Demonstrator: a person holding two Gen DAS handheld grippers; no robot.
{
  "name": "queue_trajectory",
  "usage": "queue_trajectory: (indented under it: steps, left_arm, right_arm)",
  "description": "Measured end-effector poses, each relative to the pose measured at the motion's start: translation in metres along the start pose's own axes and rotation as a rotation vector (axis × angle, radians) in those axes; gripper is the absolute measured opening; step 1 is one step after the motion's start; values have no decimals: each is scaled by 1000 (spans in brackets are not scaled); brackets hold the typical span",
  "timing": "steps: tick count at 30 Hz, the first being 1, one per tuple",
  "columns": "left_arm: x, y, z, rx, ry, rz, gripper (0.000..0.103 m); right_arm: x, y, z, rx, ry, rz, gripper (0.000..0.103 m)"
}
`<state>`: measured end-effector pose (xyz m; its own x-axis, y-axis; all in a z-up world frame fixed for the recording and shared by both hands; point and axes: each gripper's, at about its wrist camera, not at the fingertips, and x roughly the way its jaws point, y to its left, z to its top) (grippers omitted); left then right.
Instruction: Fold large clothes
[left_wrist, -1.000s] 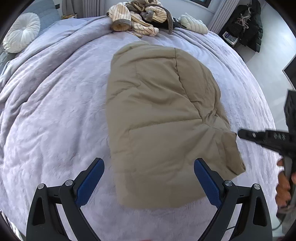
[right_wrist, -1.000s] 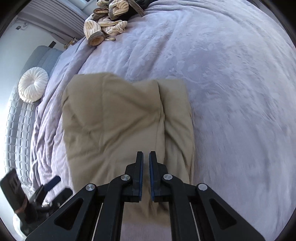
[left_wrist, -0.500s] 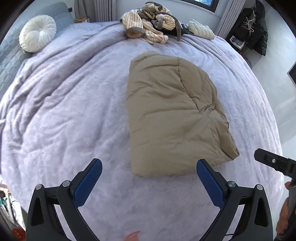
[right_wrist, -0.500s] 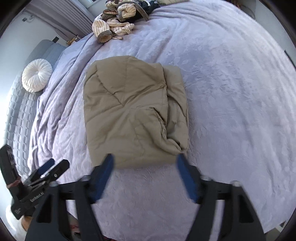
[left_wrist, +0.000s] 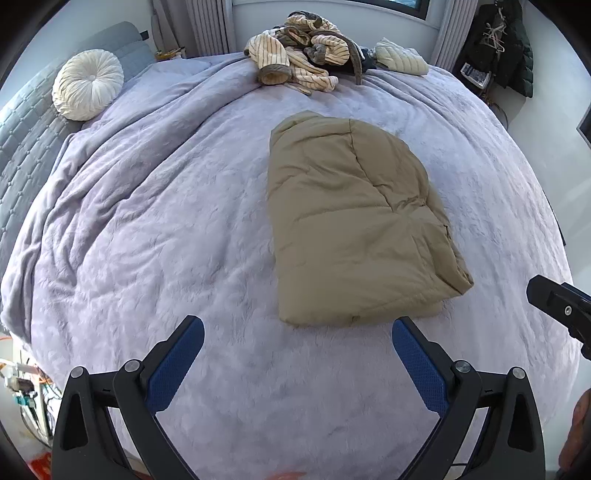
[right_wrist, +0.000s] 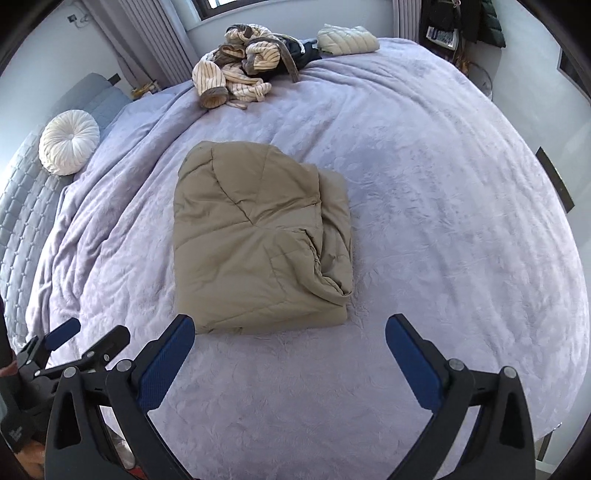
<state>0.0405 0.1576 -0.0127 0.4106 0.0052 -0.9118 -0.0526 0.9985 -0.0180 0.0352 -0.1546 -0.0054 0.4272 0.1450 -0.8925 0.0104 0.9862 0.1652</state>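
Left wrist: left gripper (left_wrist: 297, 350) spread wide, empty, above the blanket (left_wrist: 147, 240) | jacket (left_wrist: 354, 221) folded, at 1 o'clock of frame centre, untouched | right wrist: right gripper (right_wrist: 290, 349) spread wide, empty | jacket (right_wrist: 258, 240) at 11 o'clock | clothes pile (right_wrist: 247, 70) at 12 | pillow (right_wrist: 68, 146) at 10

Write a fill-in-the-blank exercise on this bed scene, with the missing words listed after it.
1. The folded tan puffer jacket lies on the lavender ____.
2. The left gripper and the right gripper both have their jaws ____.
3. The round white cushion sits near the ____ headboard.
4. The striped garments lie in a heap on the ____ side of the bed from the grippers.

Missing words: blanket; open; grey; far
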Motion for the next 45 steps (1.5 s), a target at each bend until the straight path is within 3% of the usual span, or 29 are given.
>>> queue_trajectory:
  steps: [11, 45]
  left_arm:
    - [-17, 7, -5, -34, -12, 13, 102]
    - [-18, 12, -3, -39, -11, 14, 102]
  right_arm:
    - [-10, 10, -5, -19, -9, -11, 103]
    - [-10, 13, -6, -20, -5, -9, 103]
